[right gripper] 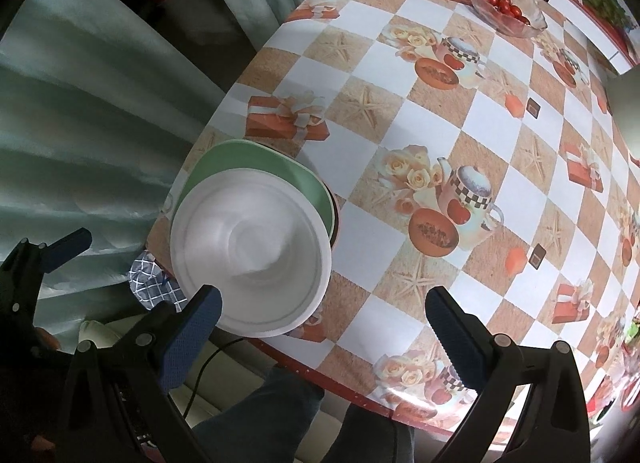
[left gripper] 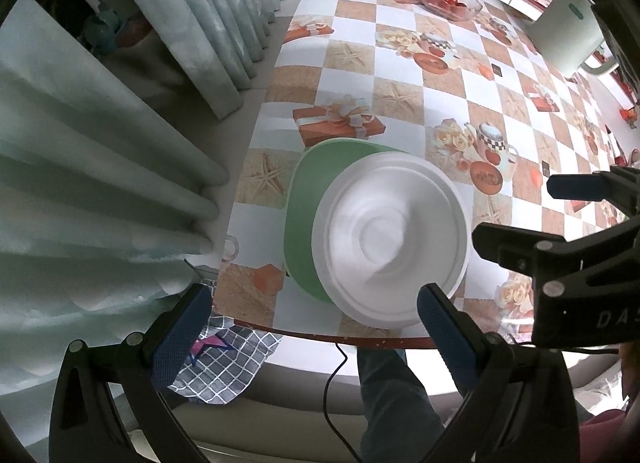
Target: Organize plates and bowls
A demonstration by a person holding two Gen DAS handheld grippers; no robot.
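We held both tools, left tool (left gripper: 312, 327) and right tool (right gripper: 324, 323), spread apart above the white bowl (left gripper: 390, 241) stacked on the green plate (left gripper: 306, 215).

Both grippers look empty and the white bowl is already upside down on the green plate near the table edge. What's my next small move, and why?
Probably nudge the stack inward with the left gripper. The white bowl sits upside down on the green plate, its rim overhanging the plate toward the table edge. Both grippers' jaws stand open and hold nothing, the right gripper included.
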